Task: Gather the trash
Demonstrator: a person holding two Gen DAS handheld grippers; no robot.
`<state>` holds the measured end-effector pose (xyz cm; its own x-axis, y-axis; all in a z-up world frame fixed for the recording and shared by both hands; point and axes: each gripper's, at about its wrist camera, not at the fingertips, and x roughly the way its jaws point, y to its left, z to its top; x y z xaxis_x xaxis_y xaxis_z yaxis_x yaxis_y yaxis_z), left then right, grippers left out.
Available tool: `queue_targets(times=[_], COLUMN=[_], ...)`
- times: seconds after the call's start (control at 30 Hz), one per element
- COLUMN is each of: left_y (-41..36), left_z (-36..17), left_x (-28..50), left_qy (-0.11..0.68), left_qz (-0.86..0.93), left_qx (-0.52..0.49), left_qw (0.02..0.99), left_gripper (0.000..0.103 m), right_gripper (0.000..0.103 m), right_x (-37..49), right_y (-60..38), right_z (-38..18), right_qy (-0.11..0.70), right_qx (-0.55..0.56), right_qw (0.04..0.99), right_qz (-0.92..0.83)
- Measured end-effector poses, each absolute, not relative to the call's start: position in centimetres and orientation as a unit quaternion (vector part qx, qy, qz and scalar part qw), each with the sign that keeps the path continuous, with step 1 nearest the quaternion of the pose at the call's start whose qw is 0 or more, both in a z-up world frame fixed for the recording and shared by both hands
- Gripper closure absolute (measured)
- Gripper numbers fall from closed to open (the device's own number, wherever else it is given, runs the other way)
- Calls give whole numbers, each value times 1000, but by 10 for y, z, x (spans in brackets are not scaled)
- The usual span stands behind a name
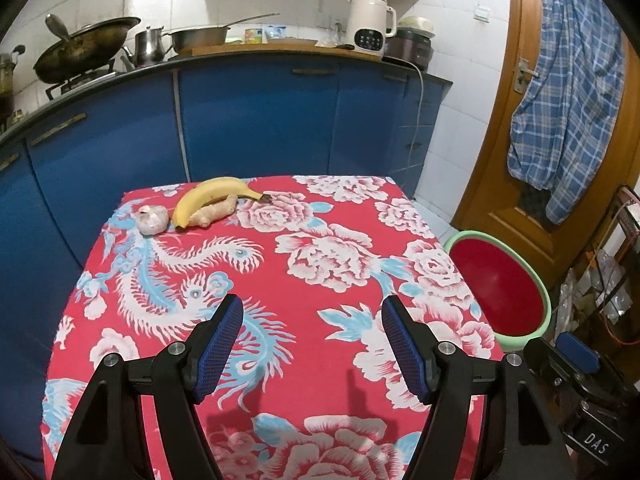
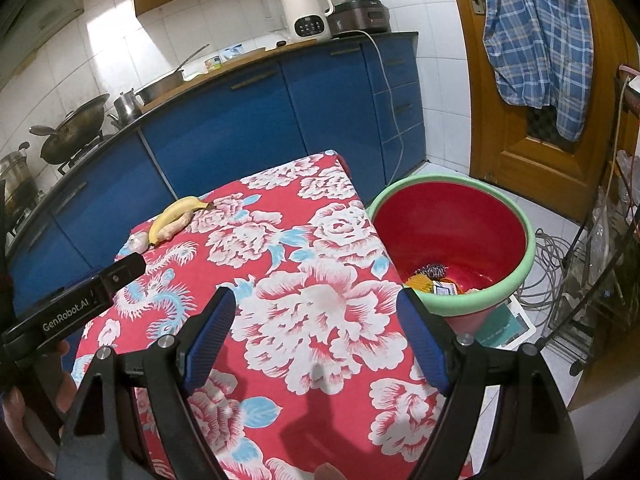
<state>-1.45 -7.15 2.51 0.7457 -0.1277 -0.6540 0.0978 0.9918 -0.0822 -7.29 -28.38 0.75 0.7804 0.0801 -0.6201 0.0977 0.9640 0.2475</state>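
Over red floral table [image 1: 340,248]: left tongs [image 1: 312,346] and right tongs [image 2: 320,344] both apart, empty. At far corner: banana [image 1: 208,196], ginger [image 1: 214,212], garlic [image 1: 152,219]. Beside table: red bin [image 2: 452,224] holding scraps.

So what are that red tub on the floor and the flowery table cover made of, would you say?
The red tub looks like moulded plastic: smooth and glossy inside, with soft highlights and a thick pale green rolled rim. The table cover looks like thin woven cloth, probably printed cotton: matte, no shine, draping over the table's edges with slight wrinkles. Neither can be confirmed from the pictures alone.
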Motion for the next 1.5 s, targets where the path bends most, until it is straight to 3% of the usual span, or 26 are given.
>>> queue_targets(times=[1.5], left_y=[-68], left_z=[25], left_x=[-17], left_qy=[350], left_qz=[-57], left_qx=[-24], left_qw=[935], left_gripper=[30], right_gripper=[21], right_x=[-74], right_y=[-279], right_z=[7], right_qy=[332], right_qx=[133], right_qw=[934], right_qz=[-3])
